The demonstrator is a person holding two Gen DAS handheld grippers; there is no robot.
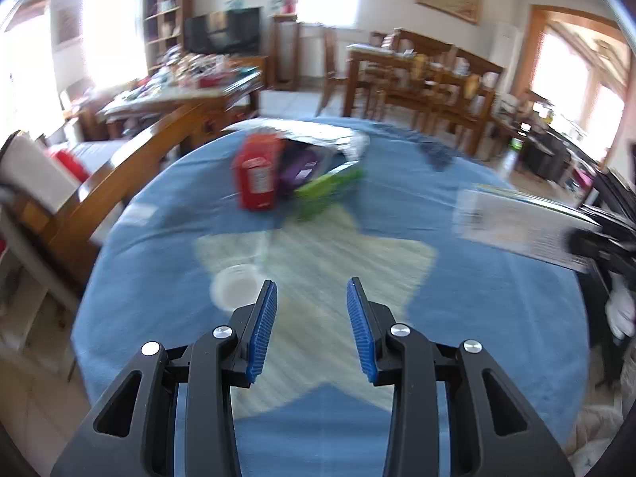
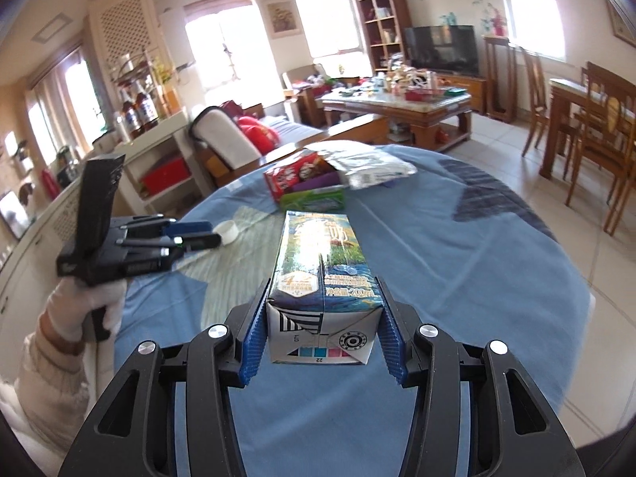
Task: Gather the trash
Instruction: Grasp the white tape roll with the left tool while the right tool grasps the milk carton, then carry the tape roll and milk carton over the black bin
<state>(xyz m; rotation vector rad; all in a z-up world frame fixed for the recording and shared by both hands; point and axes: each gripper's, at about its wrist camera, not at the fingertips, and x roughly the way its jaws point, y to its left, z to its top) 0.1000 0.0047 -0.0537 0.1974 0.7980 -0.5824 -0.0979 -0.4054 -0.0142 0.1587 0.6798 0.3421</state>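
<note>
Blue cloth (image 2: 457, 246) covers the round table, and a milk box (image 2: 318, 270) sits between the two blue pads of the right tongs (image 2: 322, 332); the pads press on both sides of its folded end, so these tongs are holding the box, which points out over the table. The left tongs (image 1: 311, 326) are wide apart with nothing between them; in the right view they (image 2: 190, 238) hang off to the left side, held by a hand in a white glove (image 2: 99, 302).

More trash lies at the far edge of the table; a red box (image 2: 294, 177), a green pack (image 2: 314, 198) and a shiny silver bag (image 2: 369, 167) sit close together in a small heap. A little white cap (image 2: 226, 232) lies on the pale star (image 1: 318, 254), near the left tongs.

I think the step now is to carry the milk box to the heap; to do it well, keep the squeeze firm but soft so the box does not crush or slip, and keep it level. No bin shows in either view, so I cannot tell where the trash ends up. The left view is blurry; slow hands would help.
</note>
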